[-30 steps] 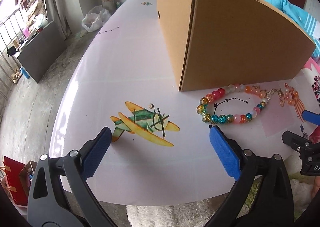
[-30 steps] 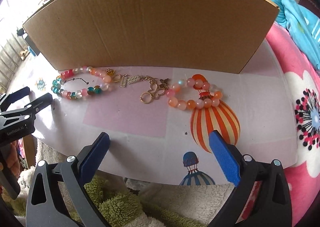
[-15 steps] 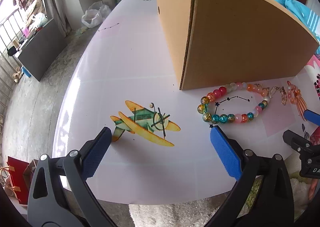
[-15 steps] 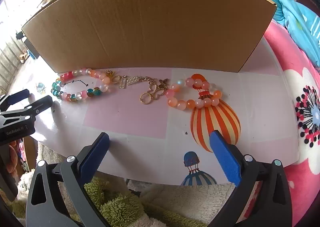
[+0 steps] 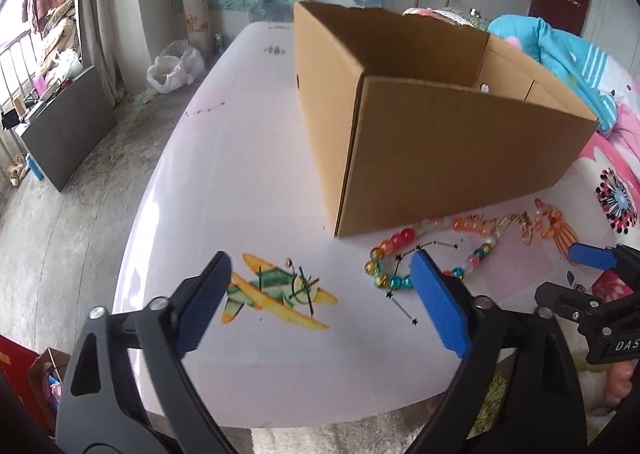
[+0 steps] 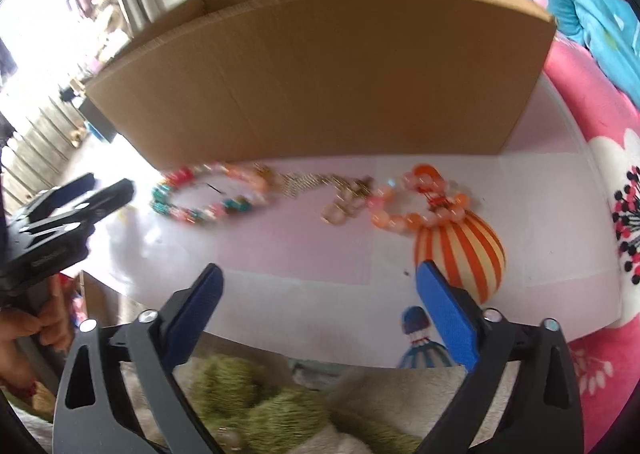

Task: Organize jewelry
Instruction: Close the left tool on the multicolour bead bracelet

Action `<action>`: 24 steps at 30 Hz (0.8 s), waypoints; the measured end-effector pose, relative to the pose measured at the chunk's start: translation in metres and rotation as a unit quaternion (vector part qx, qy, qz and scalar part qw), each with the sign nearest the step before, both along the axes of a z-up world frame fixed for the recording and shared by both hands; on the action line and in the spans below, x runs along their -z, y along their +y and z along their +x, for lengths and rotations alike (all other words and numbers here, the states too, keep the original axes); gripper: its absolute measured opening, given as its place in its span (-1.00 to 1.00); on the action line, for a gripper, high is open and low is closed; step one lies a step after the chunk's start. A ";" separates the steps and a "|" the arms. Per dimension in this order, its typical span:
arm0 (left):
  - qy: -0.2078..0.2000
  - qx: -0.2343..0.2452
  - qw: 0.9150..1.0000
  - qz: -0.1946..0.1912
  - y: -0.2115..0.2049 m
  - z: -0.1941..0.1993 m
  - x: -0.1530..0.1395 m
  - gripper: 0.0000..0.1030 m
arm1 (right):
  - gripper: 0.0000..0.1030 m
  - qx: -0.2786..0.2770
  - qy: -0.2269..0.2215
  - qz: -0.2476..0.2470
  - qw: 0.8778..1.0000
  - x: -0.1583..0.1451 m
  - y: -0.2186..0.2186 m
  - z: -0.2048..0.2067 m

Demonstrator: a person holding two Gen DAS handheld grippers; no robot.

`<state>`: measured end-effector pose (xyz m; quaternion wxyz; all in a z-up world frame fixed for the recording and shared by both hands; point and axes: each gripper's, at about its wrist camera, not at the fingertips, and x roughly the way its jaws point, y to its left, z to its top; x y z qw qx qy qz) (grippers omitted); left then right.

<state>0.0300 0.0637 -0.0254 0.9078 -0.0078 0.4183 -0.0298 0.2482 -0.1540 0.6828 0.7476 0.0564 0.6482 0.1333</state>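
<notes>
Left gripper (image 5: 320,286) hovers over the near left part of the pale pink worktop (image 5: 248,157), above a printed yellow-and-green plane (image 5: 280,294). Its jaws stand wide with nothing between them and have just been closing a little.

Just right of the plane, a multicoloured bead bracelet (image 5: 432,254) lies flat on the worktop, close to the near corner of the cardboard box (image 5: 440,157). The left gripper's right blue pad overlaps the bracelet's near edge in the left wrist view; contact cannot be told.

The box is open-topped and stands along the far side of the jewellery; from the right wrist view only its long brown wall shows.

Right of the multicoloured bracelet, a gold chain piece (image 6: 320,189) runs across to an orange-pink bead bracelet (image 6: 420,205), which lies at the top of a printed striped balloon (image 6: 460,250). All three lie in a row just in front of the box wall; this view is blurred.

Right gripper (image 6: 320,294) hangs over the near worktop edge, well short of the jewellery, jaws wide and empty, having just been closing slightly. Green and white fluffy fabric (image 6: 260,406) shows below it.
</notes>
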 end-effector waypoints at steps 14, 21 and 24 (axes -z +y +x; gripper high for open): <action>0.031 0.060 0.998 -0.013 -0.018 0.018 0.016 -0.17 | -0.09 0.016 0.031 0.124 0.992 0.001 0.009 0.038; 0.046 0.079 0.996 -0.018 -0.015 0.021 0.022 -0.38 | -0.41 0.015 0.055 0.104 0.993 0.018 0.024 0.049; 0.047 0.090 0.995 -0.016 -0.014 0.022 0.022 -0.42 | -0.56 0.012 0.061 0.092 0.994 0.024 0.030 0.052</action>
